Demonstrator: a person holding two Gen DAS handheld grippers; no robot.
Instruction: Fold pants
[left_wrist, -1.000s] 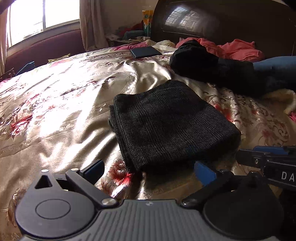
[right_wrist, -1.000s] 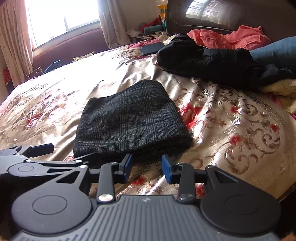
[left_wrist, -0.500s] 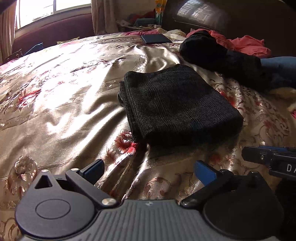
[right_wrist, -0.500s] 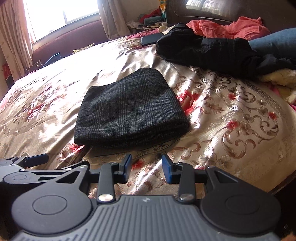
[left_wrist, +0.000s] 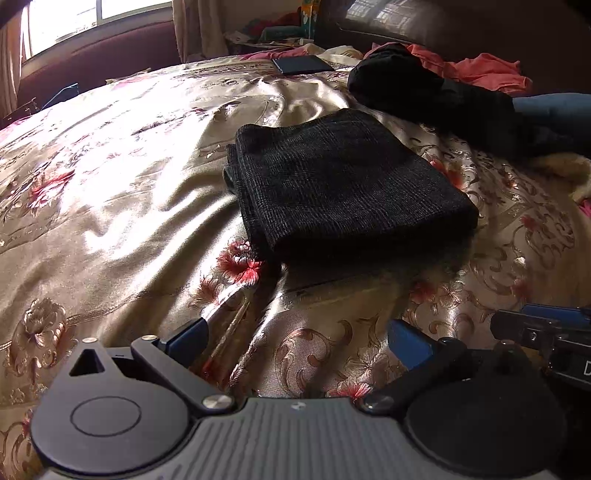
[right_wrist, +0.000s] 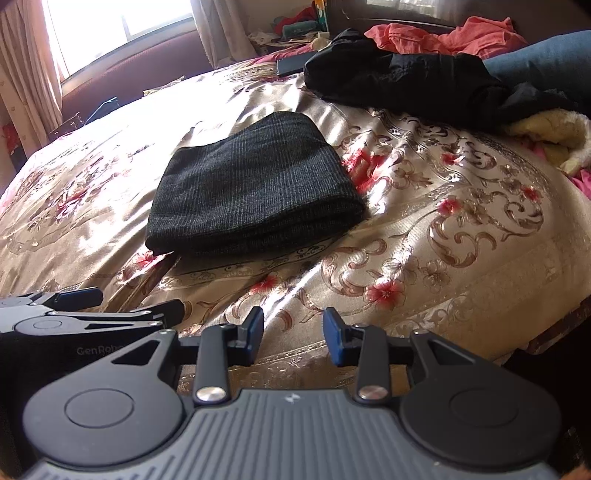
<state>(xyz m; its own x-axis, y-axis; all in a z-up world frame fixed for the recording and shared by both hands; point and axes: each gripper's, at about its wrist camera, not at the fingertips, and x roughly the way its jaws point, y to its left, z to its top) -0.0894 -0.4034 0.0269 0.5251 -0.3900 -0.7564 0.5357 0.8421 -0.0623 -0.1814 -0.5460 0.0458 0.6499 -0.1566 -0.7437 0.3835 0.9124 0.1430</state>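
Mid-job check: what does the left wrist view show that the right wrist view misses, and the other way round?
Only the left wrist view: the stacked layer edges on the left side of the folded pants, and the left claw spread wide with nothing in it.

Only the right wrist view: the cream fuzzy item seen whole, the bed's right edge, and the right claw open by a narrower gap, also holding nothing.

Both: the folded pants lying on the floral bedspread, the black clothes heap, the coral garment and the phone.
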